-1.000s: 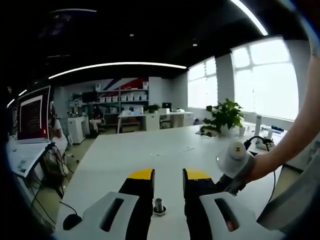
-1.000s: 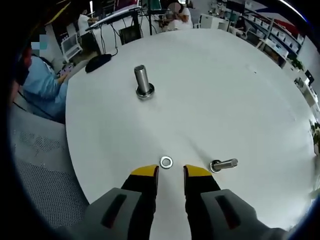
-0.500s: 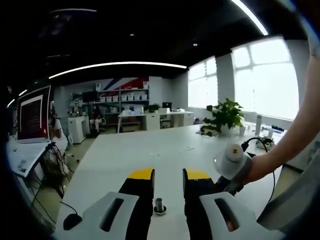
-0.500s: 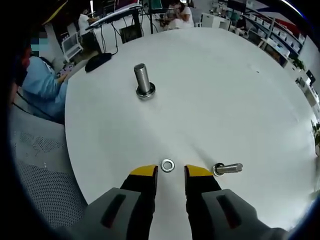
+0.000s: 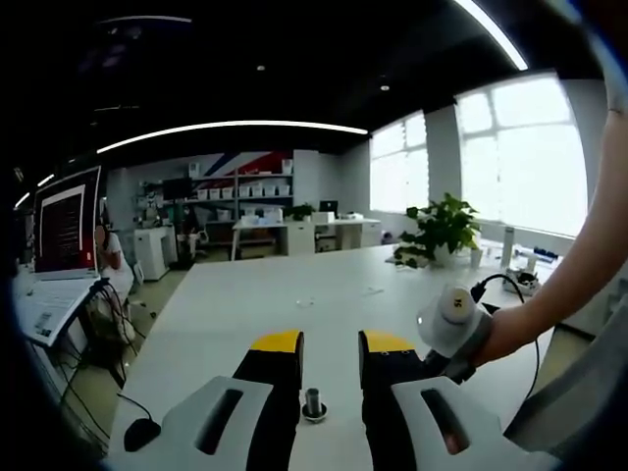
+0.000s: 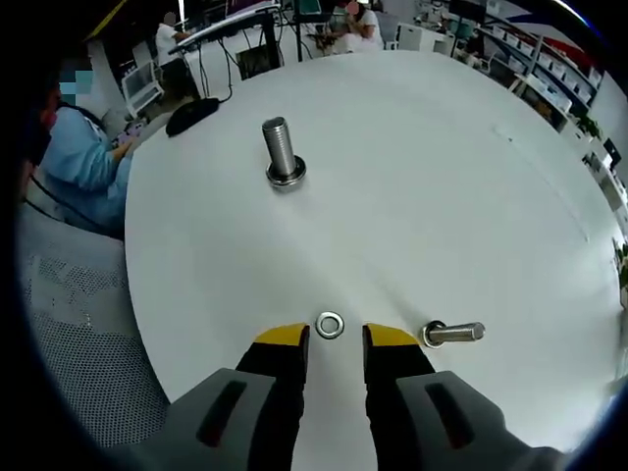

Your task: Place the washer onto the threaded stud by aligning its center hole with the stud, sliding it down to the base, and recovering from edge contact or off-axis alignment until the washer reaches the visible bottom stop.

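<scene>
One washer (image 6: 330, 325) lying flat on the white table (image 6: 412, 177), sitting just past the yellow tips of the right gripper (image 6: 332, 339) and roughly centred on the gap between them. Jaws are apart w/ nothing in them, gap only a bit wider than the washer itself. So not picked up yet imo.

The upright threaded stud (image 6: 279, 147) stands well apart from it, further up the table on its round base. In the left gripper view that same stud (image 5: 312, 401) sits low between the jaws of the left gripper (image 5: 329, 345), which are also spread and empty, not touching it afaict. Second bolt (image 6: 453, 334) lies on its side just beside the right gripper's right jaw.

Further out: person in a blue top (image 6: 83, 162) at the table edge, black mouse (image 6: 191, 114) near them, potted plant (image 5: 440, 228) by the windows.

What could go wrong: washer is thin and flat on a smooth top, so the tips prob skate over it or flick it away instead of getting under the edge. Could also bump the lying bolt and roll it. And even w/ a good grip, a tilted washer will catch on the threads and hang up before the base.
</scene>
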A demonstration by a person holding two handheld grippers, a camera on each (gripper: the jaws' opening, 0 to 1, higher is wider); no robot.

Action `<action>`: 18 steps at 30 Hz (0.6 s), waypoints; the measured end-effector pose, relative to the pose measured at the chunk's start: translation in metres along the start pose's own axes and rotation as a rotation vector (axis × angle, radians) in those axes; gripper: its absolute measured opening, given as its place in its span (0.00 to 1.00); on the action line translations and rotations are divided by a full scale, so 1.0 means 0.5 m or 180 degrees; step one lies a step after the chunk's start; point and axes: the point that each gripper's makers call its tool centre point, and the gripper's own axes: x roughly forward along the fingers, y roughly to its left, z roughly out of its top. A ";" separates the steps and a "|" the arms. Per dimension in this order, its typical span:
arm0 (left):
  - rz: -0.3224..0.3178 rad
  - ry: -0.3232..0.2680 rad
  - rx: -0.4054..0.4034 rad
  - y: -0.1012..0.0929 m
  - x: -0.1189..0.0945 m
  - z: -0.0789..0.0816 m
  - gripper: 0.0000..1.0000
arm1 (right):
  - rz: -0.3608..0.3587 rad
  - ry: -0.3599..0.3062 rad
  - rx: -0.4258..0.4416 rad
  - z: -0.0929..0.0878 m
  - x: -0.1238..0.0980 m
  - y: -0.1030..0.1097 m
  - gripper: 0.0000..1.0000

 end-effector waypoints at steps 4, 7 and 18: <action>0.0007 -0.0001 0.0000 0.001 -0.001 0.001 0.20 | 0.0008 0.0035 -0.0020 -0.002 0.005 0.003 0.24; 0.0008 -0.0003 -0.0004 0.002 -0.001 0.001 0.20 | 0.0012 0.0043 -0.0026 -0.003 0.006 0.004 0.24; 0.0012 -0.0005 -0.0008 0.003 -0.001 0.001 0.20 | 0.0020 0.0075 -0.0064 -0.004 0.014 0.005 0.22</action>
